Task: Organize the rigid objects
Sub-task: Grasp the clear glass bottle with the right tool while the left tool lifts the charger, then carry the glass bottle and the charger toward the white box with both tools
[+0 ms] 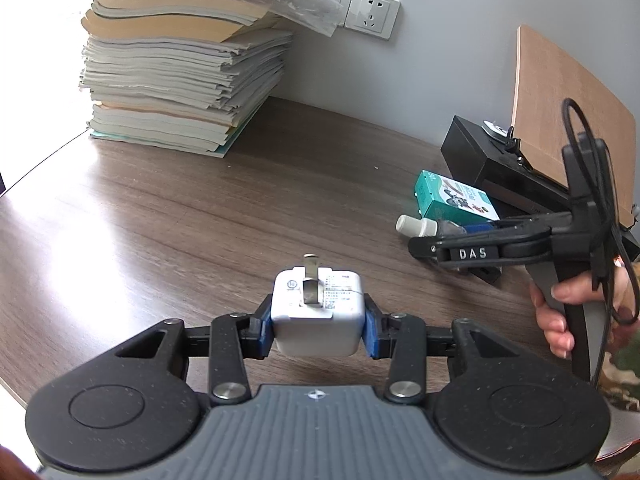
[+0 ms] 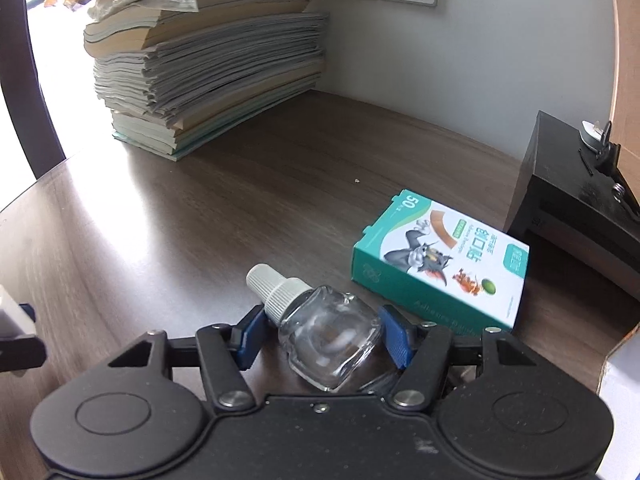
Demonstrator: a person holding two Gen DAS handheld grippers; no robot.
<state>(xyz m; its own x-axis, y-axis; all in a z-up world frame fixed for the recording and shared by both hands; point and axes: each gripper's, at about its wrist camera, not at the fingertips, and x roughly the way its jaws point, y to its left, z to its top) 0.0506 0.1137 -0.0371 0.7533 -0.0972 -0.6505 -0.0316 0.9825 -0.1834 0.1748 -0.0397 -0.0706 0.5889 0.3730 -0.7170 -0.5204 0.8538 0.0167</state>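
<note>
Charger, left wrist view: one white plug-in charger [image 1: 318, 314] sits between the blue pads [image 1: 370, 330] of the left gripper [image 1: 318, 328], clamped on both sides, above the wooden table [image 1: 180, 216].
Charger direction: its two flat metal prongs [image 1: 310, 280] point forward and up, away from the camera; the body is roughly cube-shaped, so no long axis is clear.
Right gripper, same view: the right gripper [image 1: 424, 246], marked DAS, reaches in from the right, held by a hand [image 1: 560, 312]; a white cap [image 1: 416, 226] sticks out past its tip.
Background, same view: one tall stack of papers and books [image 1: 180, 64] at the back left, two wall sockets [image 1: 360, 10], one black box [image 1: 500, 164] with one tan board [image 1: 568, 108] leaning behind it.
Bottle, right wrist view: one small clear glass bottle [image 2: 332, 332] lies between the blue pads of the right gripper [image 2: 324, 332]; the right pad touches it, but whether the left pad does I cannot tell, so the grip is uncertain.
Bottle direction: its long axis runs diagonally, ribbed white cap [image 2: 274, 286] pointing forward and left, base toward the camera.
Box, same view: one teal bandage box [image 2: 440, 264] printed with cartoon figures lies flat on the table [image 2: 200, 220] just right of the bottle, its long axis running from far left to near right.
Edge, same view: the charger shows at the far left edge [image 2: 10, 320].
</note>
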